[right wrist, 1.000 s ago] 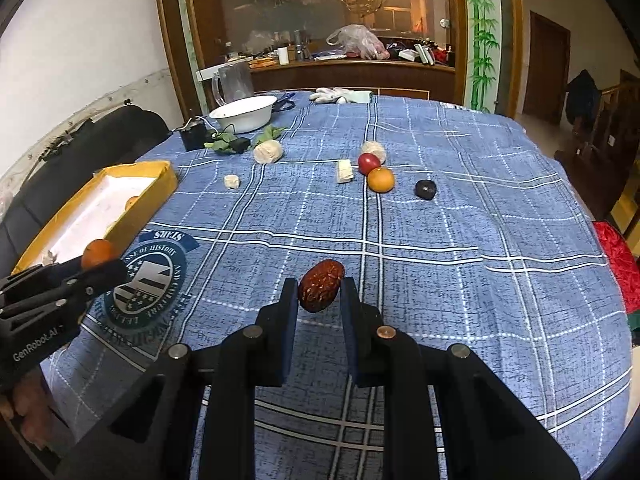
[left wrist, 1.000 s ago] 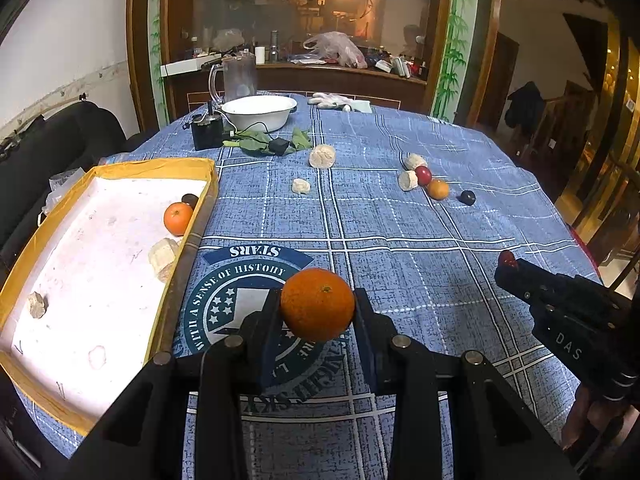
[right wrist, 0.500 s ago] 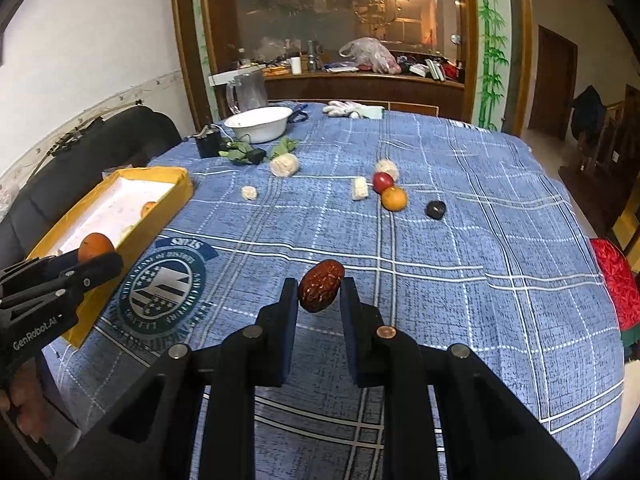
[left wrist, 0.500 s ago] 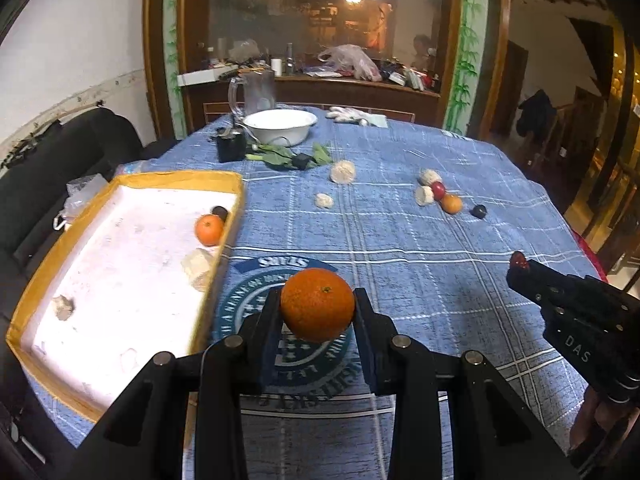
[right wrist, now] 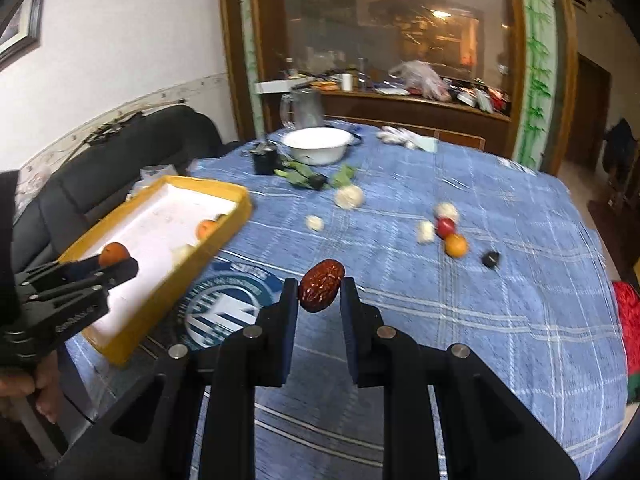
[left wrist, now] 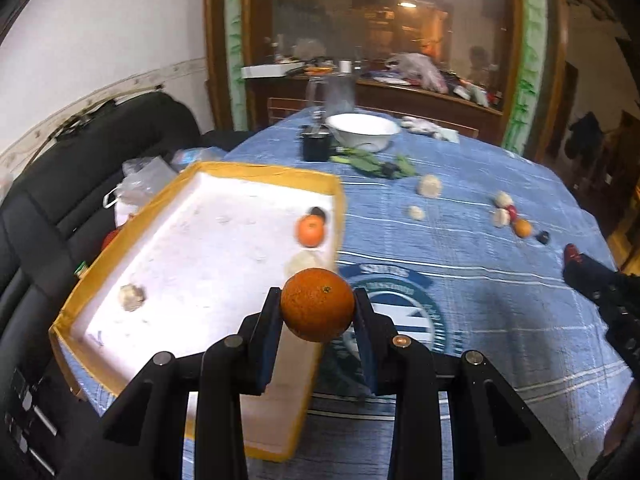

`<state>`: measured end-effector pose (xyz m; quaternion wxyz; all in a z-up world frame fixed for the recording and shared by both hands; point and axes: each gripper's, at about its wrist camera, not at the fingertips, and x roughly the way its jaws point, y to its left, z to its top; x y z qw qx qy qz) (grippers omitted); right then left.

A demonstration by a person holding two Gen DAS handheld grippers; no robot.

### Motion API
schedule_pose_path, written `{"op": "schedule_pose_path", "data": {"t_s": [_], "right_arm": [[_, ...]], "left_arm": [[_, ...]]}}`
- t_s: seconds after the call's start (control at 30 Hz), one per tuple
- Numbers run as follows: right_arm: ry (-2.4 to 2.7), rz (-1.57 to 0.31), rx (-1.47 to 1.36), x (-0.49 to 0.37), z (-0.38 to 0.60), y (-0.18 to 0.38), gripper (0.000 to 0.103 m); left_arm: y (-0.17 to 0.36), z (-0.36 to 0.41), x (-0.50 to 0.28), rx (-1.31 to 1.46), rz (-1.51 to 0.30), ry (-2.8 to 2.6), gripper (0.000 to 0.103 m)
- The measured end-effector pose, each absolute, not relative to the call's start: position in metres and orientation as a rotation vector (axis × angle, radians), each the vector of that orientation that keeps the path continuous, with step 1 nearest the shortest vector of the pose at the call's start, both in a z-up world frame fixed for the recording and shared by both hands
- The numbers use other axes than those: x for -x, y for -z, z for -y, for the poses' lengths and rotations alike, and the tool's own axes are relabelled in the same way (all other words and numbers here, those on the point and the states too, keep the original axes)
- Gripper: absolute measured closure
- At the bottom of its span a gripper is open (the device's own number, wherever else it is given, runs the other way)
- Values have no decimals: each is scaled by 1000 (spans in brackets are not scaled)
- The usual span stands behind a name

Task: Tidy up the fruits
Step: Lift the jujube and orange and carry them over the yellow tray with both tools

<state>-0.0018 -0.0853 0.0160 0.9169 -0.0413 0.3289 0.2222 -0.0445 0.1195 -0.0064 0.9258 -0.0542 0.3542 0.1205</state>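
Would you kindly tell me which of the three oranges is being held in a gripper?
The large orange, clamped in the left gripper; the others lie loose.

Orange fruit (left wrist: 317,305) showing bright orange; date (right wrist: 321,286) wrinkled red-brown; tray (left wrist: 260,172) yellow-rimmed, white inside; tablecloth (right wrist: 500,320) blue, white-checked.

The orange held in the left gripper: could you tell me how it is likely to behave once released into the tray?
The orange is round, so it will probably roll on the flat floor of the tray. Its dimpled peel looks grippy, and the left gripper holds it without visible squashing, so it seems firm.
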Motion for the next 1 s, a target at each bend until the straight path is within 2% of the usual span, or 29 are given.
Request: {"op": "schedule_pose_path", "data": {"t_s": [0.4,0.67,1.0], "right_arm": [[-653,-683,117,-27,-8,-23,80],[-763,-733,126,-61,-73,-2,80],[-794,-773,157,-87,-109,15,80]], "left_arm": [[15,-213,34,174,-749,-458,69],[27,-216,26,171,-788,-432,69],[36,-224,22,177,-828,-443,69]]}}
